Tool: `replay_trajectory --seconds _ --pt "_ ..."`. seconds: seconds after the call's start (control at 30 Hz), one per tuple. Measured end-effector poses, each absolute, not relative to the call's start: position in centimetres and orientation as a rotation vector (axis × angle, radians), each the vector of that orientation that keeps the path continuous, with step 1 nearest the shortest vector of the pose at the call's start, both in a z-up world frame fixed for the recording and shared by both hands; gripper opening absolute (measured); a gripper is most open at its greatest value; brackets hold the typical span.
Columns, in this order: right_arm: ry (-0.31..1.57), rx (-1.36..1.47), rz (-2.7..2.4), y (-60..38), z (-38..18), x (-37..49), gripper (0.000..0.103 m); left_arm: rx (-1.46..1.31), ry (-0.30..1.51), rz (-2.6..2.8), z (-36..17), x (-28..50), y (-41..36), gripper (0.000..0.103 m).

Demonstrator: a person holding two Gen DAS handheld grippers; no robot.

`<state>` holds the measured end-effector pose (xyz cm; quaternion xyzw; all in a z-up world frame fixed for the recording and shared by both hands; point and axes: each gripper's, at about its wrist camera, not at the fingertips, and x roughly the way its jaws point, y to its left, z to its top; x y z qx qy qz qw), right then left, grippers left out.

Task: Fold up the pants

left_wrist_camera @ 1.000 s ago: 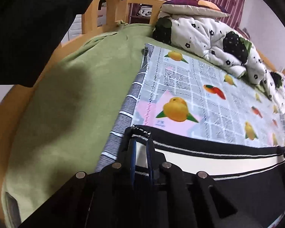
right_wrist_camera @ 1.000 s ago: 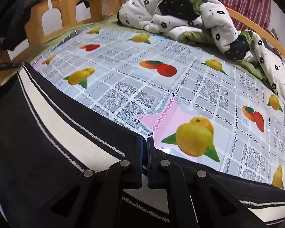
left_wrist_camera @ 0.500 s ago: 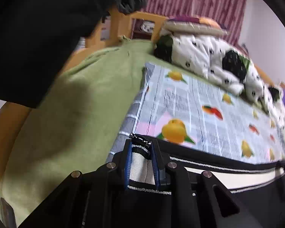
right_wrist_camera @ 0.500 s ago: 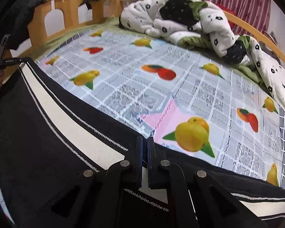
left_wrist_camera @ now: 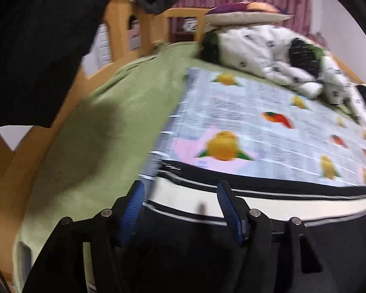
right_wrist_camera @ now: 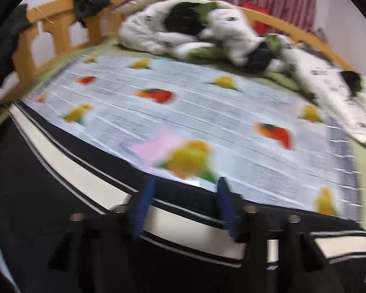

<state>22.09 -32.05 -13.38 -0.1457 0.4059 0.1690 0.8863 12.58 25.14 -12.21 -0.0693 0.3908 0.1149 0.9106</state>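
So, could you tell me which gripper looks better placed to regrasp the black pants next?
Left, marginally: the left gripper straddles the black pants' corner; the right gripper opens mid-edge.

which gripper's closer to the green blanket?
Left. The left gripper sits at the pants' end, right beside the green blanket; the right gripper is farther along the stripe.

No text, label or number can be read in either view — motion blur smears every surface. Small dark marks under the yellow fruit prints on the pale grid-patterned plastic cloth stay illegible.
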Motion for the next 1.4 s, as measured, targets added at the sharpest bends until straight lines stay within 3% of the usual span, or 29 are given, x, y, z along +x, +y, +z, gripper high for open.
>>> replay_trajectory --seconds 0.1,0.33,0.43,0.5,0.73,0.87,0.93,1.2,1.27,1.33,1.4 --pt "0.937 -0.322 0.287 -35.4 -16.3 23.6 0.048 -0.156 0.816 0.164 -12.5 13.1 22.8 0.067" --pt "0.891 -0.209 0.281 -36.7 -17.1 25.4 0.041 -0.139 0.97 0.19 -17.1 16.9 20.3 0.067" --pt "0.903 -0.186 0.261 -36.8 -16.7 25.5 0.037 -0.179 0.986 0.195 -16.3 16.4 20.8 0.067" --pt "0.895 -0.178 0.182 -37.7 -16.0 24.7 0.026 -0.199 0.977 0.185 -15.2 15.0 21.0 0.067" --pt "0.956 -0.085 -0.023 -42.6 -13.9 18.9 0.025 -0.21 0.937 0.149 -11.2 9.4 20.5 0.067" --pt "0.896 -0.019 -0.074 -43.2 -9.3 12.6 0.036 -0.253 0.894 0.096 -7.1 6.4 19.1 0.067" --pt "0.863 -0.002 -0.075 -42.5 -6.6 10.3 0.047 -0.232 0.867 0.081 -5.1 5.4 17.9 0.066" --pt "0.756 0.049 0.021 -35.8 3.0 5.0 0.051 -0.191 0.771 -0.023 4.5 0.8 13.5 0.067" --pt "0.744 0.077 0.074 -33.7 4.3 4.4 0.052 -0.171 0.77 -0.046 5.7 0.1 12.8 0.067" --pt "0.712 0.094 0.128 -31.5 4.9 4.1 0.064 -0.179 0.761 -0.037 5.6 -1.0 12.6 0.07" --pt "0.69 0.098 0.166 -29.4 4.5 3.8 0.068 -0.226 0.763 -0.038 4.0 -1.9 13.0 0.072"
